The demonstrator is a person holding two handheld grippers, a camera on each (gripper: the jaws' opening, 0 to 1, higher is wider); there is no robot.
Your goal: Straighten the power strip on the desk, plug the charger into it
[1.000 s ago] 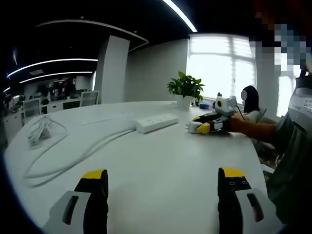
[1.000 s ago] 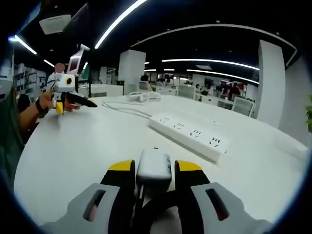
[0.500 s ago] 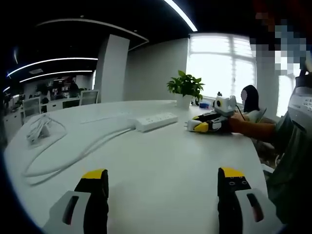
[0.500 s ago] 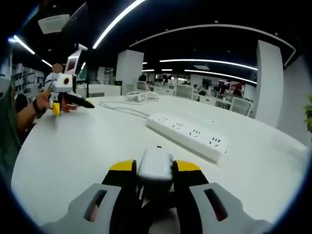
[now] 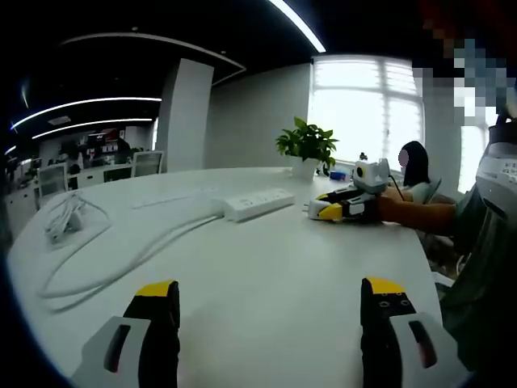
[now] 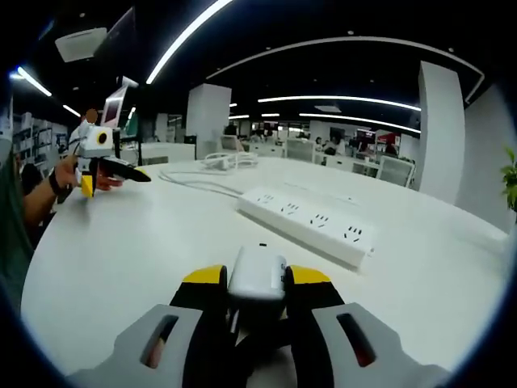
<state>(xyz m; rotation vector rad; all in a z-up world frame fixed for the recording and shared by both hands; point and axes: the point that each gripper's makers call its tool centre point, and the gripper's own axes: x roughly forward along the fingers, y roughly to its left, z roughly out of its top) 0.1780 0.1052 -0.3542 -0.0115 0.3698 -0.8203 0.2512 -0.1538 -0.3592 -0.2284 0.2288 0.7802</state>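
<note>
With the right gripper [image 6: 257, 284] clamped on the charger [image 6: 258, 273] and the left gripper [image 5: 266, 301] wide open and empty, the plugging step looks underway, so the charger must next meet a socket of the power strip [image 6: 308, 224] lying ahead on the surface [image 6: 137, 242].

Bare desk [image 6: 137, 242] lies open between the charger [image 6: 257, 275] and the power strip [image 6: 307, 222] ahead.

In the right gripper view the power strip [image 6: 307, 225] lies on the desk [image 6: 121, 250] at one o'clock, the charger [image 6: 257, 275] before it; cable [image 6: 198, 182] at eleven, potted plant [image 5: 307, 145] behind.
</note>
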